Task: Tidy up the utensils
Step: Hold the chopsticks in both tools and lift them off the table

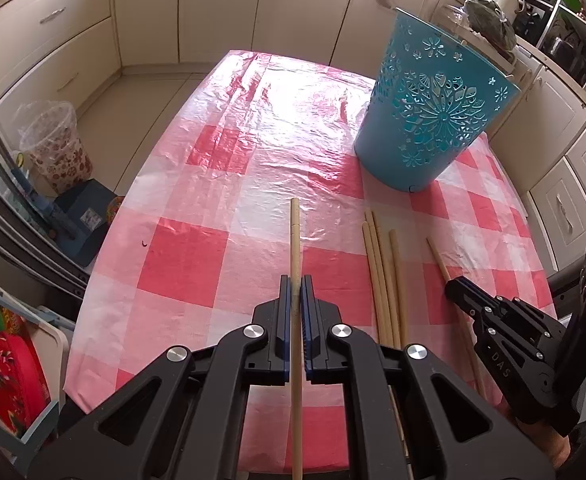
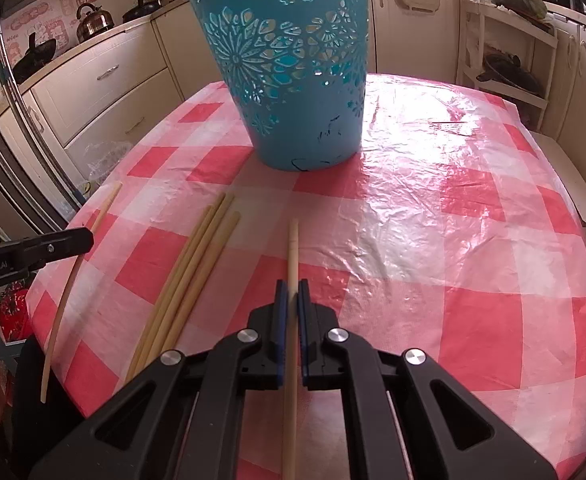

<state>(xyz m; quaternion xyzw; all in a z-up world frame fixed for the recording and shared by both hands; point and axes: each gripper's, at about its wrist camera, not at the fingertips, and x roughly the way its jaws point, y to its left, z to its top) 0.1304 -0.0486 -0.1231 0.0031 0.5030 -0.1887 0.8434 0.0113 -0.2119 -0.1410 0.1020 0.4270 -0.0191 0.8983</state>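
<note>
A blue perforated basket [image 1: 433, 116] stands upright on the red-and-white checked tablecloth [image 1: 221, 168]; it also shows in the right wrist view [image 2: 297, 68]. My left gripper [image 1: 296, 280] is shut on a wooden chopstick [image 1: 295, 236] that points forward. My right gripper [image 2: 291, 284] is shut on another wooden chopstick [image 2: 292, 248]. Several loose chopsticks [image 1: 381, 264] lie on the cloth between the grippers, also seen in the right wrist view [image 2: 197, 256]. The right gripper shows at the right of the left wrist view [image 1: 453, 286]; the left gripper shows at the left of the right wrist view [image 2: 85, 238].
Cream kitchen cabinets [image 1: 213, 8] surround the table. A lined bin [image 1: 55, 144] and a blue box [image 1: 81, 216] stand on the floor to the left. A white shelf rack [image 2: 509, 52] stands behind the table on the right.
</note>
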